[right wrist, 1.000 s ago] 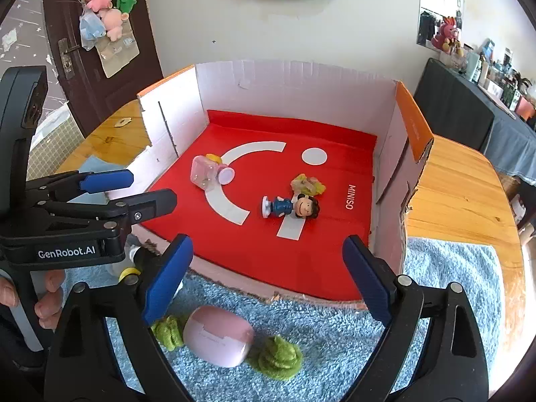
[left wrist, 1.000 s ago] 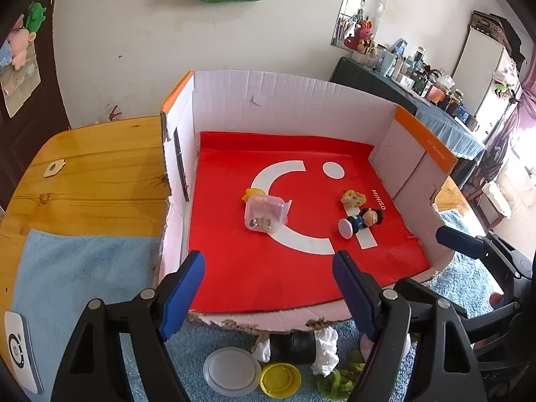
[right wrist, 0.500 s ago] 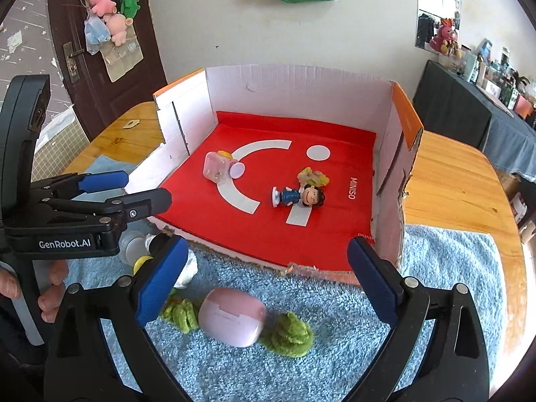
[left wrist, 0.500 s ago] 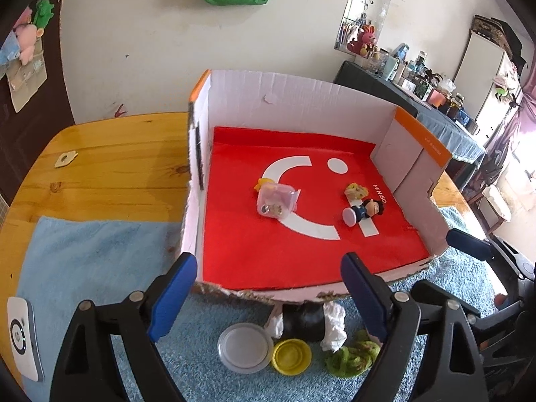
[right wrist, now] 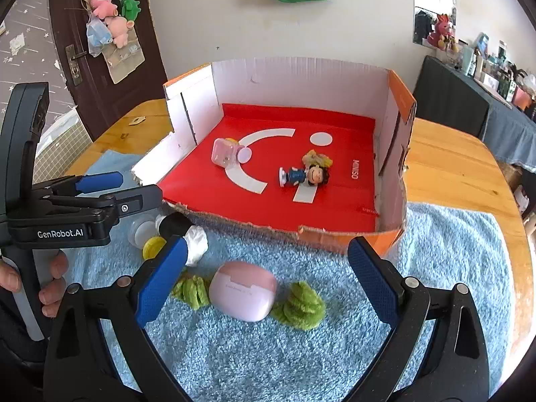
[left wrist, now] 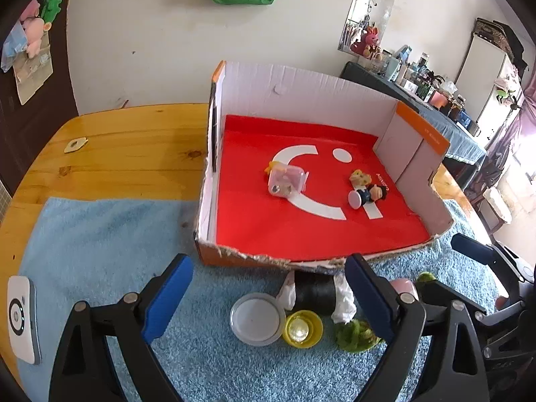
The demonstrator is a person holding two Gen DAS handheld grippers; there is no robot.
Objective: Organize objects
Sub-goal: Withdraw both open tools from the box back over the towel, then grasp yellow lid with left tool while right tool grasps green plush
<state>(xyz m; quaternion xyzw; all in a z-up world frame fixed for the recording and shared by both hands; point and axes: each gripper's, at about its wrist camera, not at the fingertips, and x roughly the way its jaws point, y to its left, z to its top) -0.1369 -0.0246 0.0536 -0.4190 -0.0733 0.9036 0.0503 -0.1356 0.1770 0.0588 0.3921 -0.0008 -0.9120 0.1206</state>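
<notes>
A cardboard box (left wrist: 301, 97) with a red floor holds a clear pink case (left wrist: 286, 184), a lying figurine (left wrist: 366, 196) and a small yellow toy (left wrist: 360, 178). In front of it on the blue towel (left wrist: 100, 234) lie a white lid (left wrist: 256, 318), a yellow cap (left wrist: 301, 328), a black roll with white tissue (left wrist: 315, 289), green fuzzy pieces (right wrist: 301, 301) and a pink oval case (right wrist: 243, 289). My left gripper (left wrist: 268, 261) hovers over the lid and cap, its jaws opening with nothing between them. My right gripper (right wrist: 268, 244) stands open above the pink oval case.
A white device (left wrist: 21, 318) lies on the towel's left edge. The wooden table (left wrist: 117, 140) extends left and right of the box. A hand (right wrist: 50, 284) holds the left gripper's handle. A dark sideboard (right wrist: 469, 107) with clutter stands behind on the right.
Both grippers have drawn back from the box, bringing the items on the towel into view. The left jaws have spread wider, and the right ones slightly.
</notes>
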